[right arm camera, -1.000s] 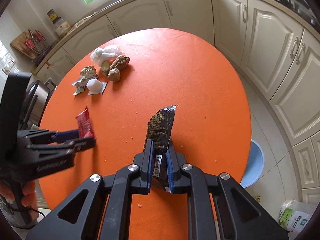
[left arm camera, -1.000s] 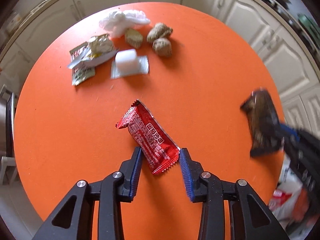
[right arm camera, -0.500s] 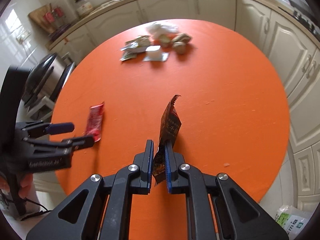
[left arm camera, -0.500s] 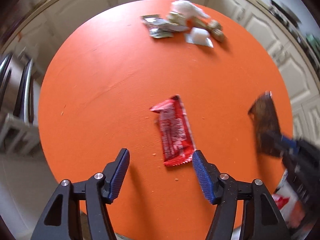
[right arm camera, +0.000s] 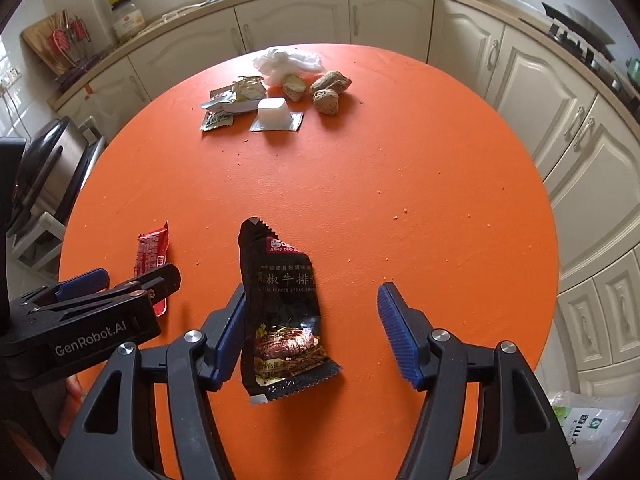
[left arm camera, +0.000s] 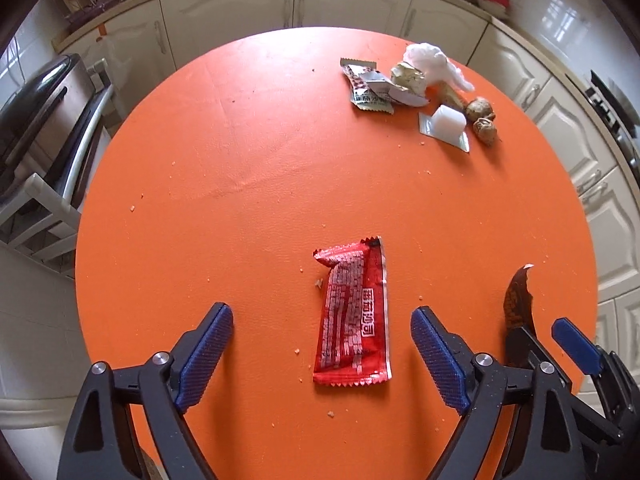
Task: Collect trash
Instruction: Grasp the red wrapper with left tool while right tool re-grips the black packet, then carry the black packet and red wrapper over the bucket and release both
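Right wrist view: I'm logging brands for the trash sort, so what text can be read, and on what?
"GenRobot.AI": side of the left tool.
"JIANG DUO", cut off: red label on the black sachet.
"黑椒牛排", cut off, small English line beneath blurred: same sachet.
Red wrapper: print too small.
Far wrappers, jar, bag: unreadable.

Your red wrapper point(left arm camera: 352, 316) lies flat on the orange table point(left arm camera: 240, 200), printed side up, its crimped ends pointing toward and away from you, near the table's near edge. Your black sauce packet point(right arm camera: 280, 312) sits to its right, serrated top torn open, its lower part showing a steak picture. At the far side you have a cluster: crumpled white tissue point(right arm camera: 288, 62), torn foil sachets point(right arm camera: 228, 106), a small white tub point(right arm camera: 273, 110) and brown lumps point(right arm camera: 328, 90).
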The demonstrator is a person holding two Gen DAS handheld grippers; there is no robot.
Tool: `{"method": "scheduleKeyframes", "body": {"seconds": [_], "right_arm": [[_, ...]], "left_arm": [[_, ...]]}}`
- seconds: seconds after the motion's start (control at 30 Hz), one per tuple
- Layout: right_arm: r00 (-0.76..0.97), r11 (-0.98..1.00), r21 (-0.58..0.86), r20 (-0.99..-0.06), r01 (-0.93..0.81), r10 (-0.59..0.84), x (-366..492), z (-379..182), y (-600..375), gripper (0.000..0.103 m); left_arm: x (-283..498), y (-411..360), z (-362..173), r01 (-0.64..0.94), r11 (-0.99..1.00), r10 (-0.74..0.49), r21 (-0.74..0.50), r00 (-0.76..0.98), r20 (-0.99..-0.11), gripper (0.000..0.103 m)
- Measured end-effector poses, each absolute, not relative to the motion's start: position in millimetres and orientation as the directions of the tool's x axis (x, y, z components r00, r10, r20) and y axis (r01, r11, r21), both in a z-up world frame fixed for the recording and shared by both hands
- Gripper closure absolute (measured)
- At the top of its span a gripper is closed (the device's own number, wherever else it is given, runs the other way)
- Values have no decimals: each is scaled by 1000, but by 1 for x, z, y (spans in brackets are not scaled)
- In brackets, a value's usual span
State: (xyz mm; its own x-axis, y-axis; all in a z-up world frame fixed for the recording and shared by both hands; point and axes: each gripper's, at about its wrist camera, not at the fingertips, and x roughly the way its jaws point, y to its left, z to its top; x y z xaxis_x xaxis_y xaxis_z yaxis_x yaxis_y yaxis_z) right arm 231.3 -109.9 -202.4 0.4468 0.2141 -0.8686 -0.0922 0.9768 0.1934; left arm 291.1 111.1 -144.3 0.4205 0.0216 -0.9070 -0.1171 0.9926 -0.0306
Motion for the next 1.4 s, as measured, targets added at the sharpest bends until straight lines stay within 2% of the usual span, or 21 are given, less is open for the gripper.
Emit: {"method": "scheduleKeyframes", "body": {"seconds": [0.03,0.1,0.13,0.17,0.23,0.27,0.3,0.47,0.63,1.0,1.4], "right_arm": [[447,975,203,-867,-90,222,231,-205,-110,38],[454,973,215,-861,-81,229,228,-212,-110,37],[465,974,207,-856,-88,224,226,-214,-108,39],[484,981,166,-853,-97,193,223,-215,-103,39],[506,989,100,-851,-106,141,220,-217,-94,44],[517,990,81,-846,-113,129,218,-217,-91,53],[520,985,107,-838,-137,163,216,-216,-90,63],[535,985,94,-831,-142,157,214,-215,-88,71],[527,980,158,-826,-122,199,213,-213,-98,74],[554,971,239,-805,-24,212,205,-203,-136,75],[626,942,302,-766,148,147,185,-191,-212,75]], "left_arm": [[288,110,-146,-117,993,36,-17,432,-901,19],[282,105,-149,-108,994,74,28,454,-888,28],[279,102,-151,-105,993,90,46,461,-883,29],[274,102,-151,-101,994,86,42,480,-873,34],[268,104,-149,-99,994,84,39,503,-860,54],[265,106,-147,-101,994,78,31,510,-857,71],[262,109,-145,-100,995,61,12,512,-857,74],[255,108,-141,-71,997,44,8,518,-854,86],[255,103,-138,-45,999,30,9,507,-861,88],[257,68,-132,64,997,-1,37,513,-858,91],[260,-16,-121,241,965,-39,105,529,-848,92]]}}
